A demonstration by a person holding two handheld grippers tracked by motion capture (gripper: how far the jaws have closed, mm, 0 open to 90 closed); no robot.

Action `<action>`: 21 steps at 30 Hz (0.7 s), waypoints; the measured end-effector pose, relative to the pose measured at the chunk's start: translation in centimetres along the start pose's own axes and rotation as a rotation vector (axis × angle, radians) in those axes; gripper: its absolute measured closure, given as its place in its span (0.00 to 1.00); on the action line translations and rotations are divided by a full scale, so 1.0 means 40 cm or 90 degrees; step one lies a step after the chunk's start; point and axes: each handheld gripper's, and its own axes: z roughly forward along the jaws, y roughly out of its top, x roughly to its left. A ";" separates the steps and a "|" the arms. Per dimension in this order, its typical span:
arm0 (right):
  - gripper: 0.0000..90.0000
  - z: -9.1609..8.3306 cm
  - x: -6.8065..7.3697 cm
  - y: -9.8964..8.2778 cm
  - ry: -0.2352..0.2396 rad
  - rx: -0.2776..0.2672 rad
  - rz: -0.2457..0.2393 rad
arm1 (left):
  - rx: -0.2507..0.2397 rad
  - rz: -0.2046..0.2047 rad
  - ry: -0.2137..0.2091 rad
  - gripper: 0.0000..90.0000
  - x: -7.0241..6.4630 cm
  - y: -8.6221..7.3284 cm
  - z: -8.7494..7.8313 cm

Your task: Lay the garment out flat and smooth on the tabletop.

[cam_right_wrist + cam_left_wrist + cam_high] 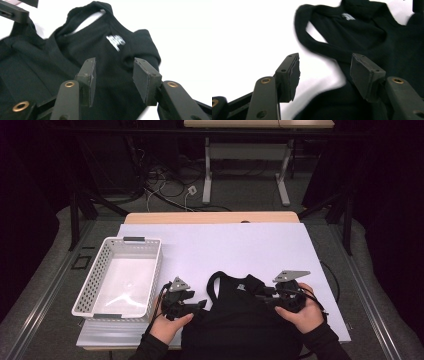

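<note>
A black sleeveless garment (235, 320) lies on the white tabletop (225, 245) at the near edge, its shoulder strap (214, 282) looping toward the far side and a small white label (241, 286) at the neck. My left gripper (199, 305) sits at the garment's left edge and points right. In the left gripper view its jaws (325, 67) stand open, with nothing between the pads and the strap (317, 43) beyond them. My right gripper (263, 297) hovers at the garment's right shoulder, pointing left. Its jaws (115, 72) are open over the fabric (75, 62), near the label (116, 42).
A white perforated basket (92, 280) stands empty on the table's left side. Bare white tabletop extends beyond the garment toward the far edge. A desk frame and cables lie on the floor behind the table.
</note>
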 end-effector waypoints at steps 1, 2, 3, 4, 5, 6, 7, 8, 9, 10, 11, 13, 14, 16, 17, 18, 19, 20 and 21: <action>0.60 0.010 0.003 0.008 0.000 0.000 -0.003 | -0.001 0.000 0.005 0.44 0.005 0.005 0.003; 0.60 0.019 0.007 0.015 0.002 0.006 0.000 | -0.004 0.001 0.009 0.43 0.008 0.009 0.006; 0.60 0.029 0.011 0.021 0.006 0.008 -0.003 | -0.006 0.004 0.013 0.43 0.013 0.014 0.008; 0.60 0.039 0.015 0.028 0.010 0.011 -0.008 | -0.010 0.003 0.017 0.43 0.018 0.019 0.011; 0.60 0.051 0.023 0.036 0.014 0.013 -0.007 | -0.013 0.000 0.019 0.42 0.021 0.022 0.013; 0.60 0.057 0.027 0.041 0.017 0.016 -0.009 | -0.017 -0.001 0.020 0.42 0.025 0.024 0.016; 0.60 0.067 0.033 0.047 0.023 0.019 -0.010 | -0.026 -0.004 0.015 0.42 0.029 0.027 0.019; 0.60 0.079 0.041 0.054 0.028 0.022 -0.009 | -0.031 -0.005 0.012 0.42 0.031 0.028 0.020; 0.59 0.086 0.046 0.058 0.031 0.024 -0.009 | -0.037 -0.003 0.010 0.42 0.032 0.028 0.020; 0.59 0.096 0.052 0.063 0.037 0.027 -0.009 | -0.042 -0.003 0.007 0.42 0.031 0.025 0.020; 0.59 0.107 0.060 0.068 0.041 0.030 -0.009 | -0.044 -0.002 0.005 0.42 0.031 0.023 0.020; 0.59 0.123 0.071 0.075 0.052 0.032 -0.009 | -0.044 -0.009 -0.002 0.42 0.030 0.015 0.022; 0.59 0.135 0.080 0.080 0.062 0.037 -0.011 | -0.041 -0.010 -0.006 0.42 0.030 0.012 0.023; 0.59 0.151 0.092 0.086 0.068 0.043 -0.019 | -0.040 -0.013 -0.007 0.42 0.030 0.008 0.023; 0.59 0.162 0.102 0.089 0.073 0.050 -0.023 | -0.038 -0.012 -0.006 0.42 0.031 0.007 0.023; 0.59 0.169 0.108 0.090 0.077 0.051 -0.025 | -0.036 -0.012 -0.005 0.42 0.033 0.005 0.022; 0.59 0.178 0.116 0.092 0.082 0.058 -0.027 | -0.038 -0.019 -0.005 0.42 0.034 0.004 0.022; 0.59 0.187 0.124 0.092 0.089 0.063 -0.029 | -0.039 -0.020 -0.003 0.41 0.035 0.002 0.021; 0.59 0.195 0.132 0.093 0.094 0.067 -0.033 | -0.038 -0.017 -0.002 0.41 0.037 0.001 0.020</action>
